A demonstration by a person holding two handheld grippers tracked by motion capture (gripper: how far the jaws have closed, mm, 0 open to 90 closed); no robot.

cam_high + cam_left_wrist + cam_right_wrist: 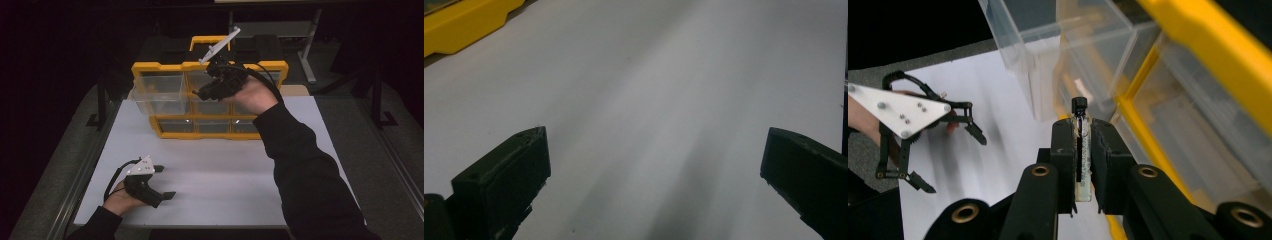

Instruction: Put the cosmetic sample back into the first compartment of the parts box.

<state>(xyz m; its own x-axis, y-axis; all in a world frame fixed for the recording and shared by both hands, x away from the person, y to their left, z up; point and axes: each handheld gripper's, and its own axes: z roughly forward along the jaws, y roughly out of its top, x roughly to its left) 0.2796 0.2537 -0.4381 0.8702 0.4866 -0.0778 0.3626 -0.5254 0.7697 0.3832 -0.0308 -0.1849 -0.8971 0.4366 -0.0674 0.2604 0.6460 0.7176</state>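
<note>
Right gripper pinches a small clear black-tipped vial just before the yellow-framed clear-drawer organizer — best eased gently over the pulled-out drawer. Left gripper rests spread — empty.

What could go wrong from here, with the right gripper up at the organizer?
1. The right gripper pinches a small, thin clear item by its flat sides; it might slip or twist out.
2. The top-left clear drawer is pulled out of the yellow organizer; a bump from the hand could possibly dislodge it.
3. The left gripper rests open on the table, apart from the organizer, so nothing braces it.
</note>
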